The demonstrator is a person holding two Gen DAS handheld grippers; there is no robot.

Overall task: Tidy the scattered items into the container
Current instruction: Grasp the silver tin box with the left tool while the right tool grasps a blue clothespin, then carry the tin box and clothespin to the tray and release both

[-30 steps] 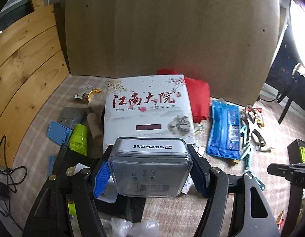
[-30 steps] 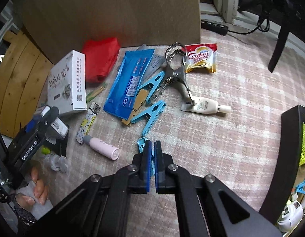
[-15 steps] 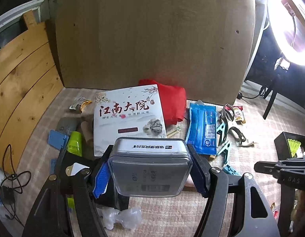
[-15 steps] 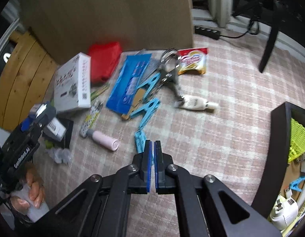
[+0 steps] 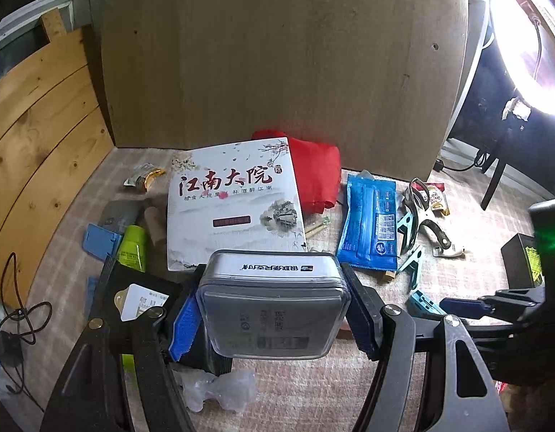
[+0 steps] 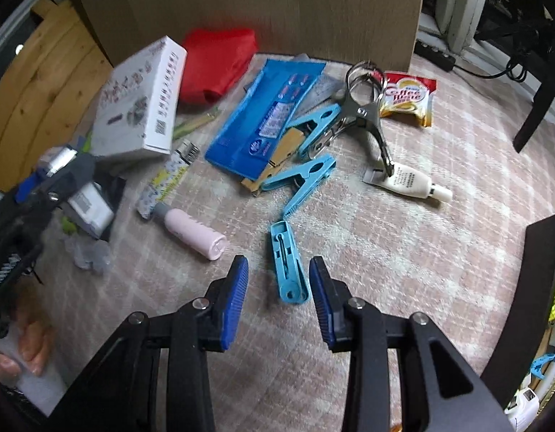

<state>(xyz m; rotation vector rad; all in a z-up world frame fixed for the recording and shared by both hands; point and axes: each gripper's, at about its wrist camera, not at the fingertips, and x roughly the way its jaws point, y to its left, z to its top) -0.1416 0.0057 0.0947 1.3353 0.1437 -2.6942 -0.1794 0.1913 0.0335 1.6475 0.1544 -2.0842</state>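
Now the left gripper [image 5: 273,318] is clamped on a clear-lidded tin [image 5: 273,309], its blue pads pressing both short sides, lifted above the tabletop [image 6: 403,252] near the edge closest to the person. Meanwhile the right gripper [image 6: 279,298] stands with its pads spread wide, straddling a light blue clip [image 6: 288,266] that lies flat between them, untouched as far as can be told. Beyond lie a pink bottle [image 6: 194,230], more blue pegs, a blue pouch [image 6: 266,115], a white box [image 6: 140,100] and a red bag [image 6: 216,61] toward the far edge by the cardboard wall. Seemingly two steps run together: carrying the tin off and picking up the clip. Next the right gripper needs to drop lower and close squarely across the clip's narrow body, while the left carries the tin over to the dark container [image 6: 536,288] at the right edge.
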